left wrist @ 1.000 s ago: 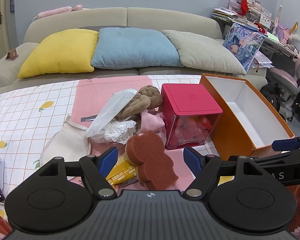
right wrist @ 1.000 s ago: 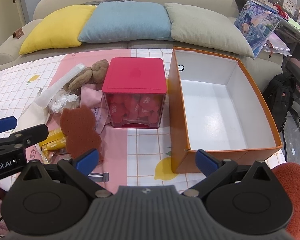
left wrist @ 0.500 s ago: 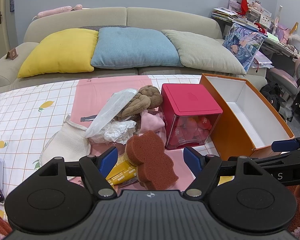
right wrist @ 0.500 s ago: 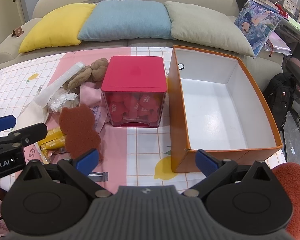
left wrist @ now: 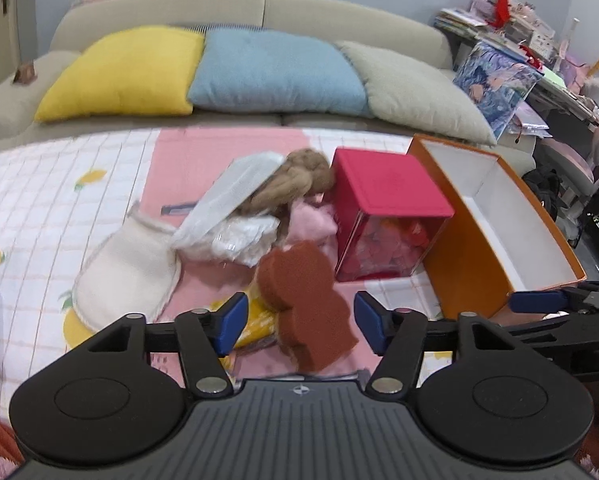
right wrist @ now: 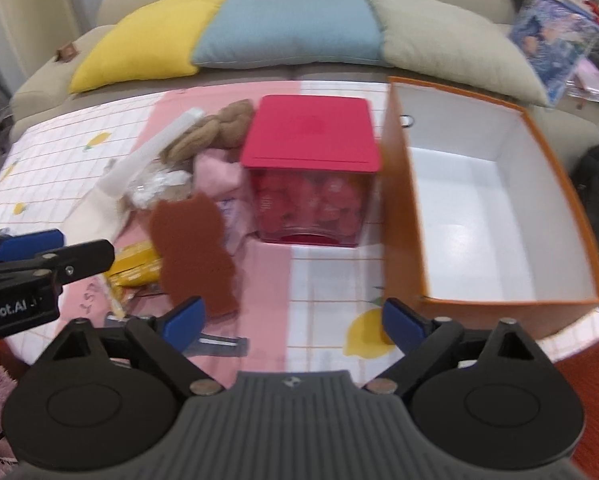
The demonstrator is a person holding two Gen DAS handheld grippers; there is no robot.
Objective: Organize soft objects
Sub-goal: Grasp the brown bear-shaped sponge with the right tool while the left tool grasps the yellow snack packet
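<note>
Checked tablecloth (left wrist: 39, 208), both tongs narrowing yet apart, left tongs (left wrist: 297, 322) flanking brown sponge (left wrist: 303, 300), right tongs (right wrist: 293, 320) empty

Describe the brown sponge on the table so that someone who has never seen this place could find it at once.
Start at the open orange box, then the red-lidded cube to its left. The brown sponge lies at the cube's front left, overlapping a yellow packet. Only it is flat and rust-brown, with a wavy outline like an animal.
</note>
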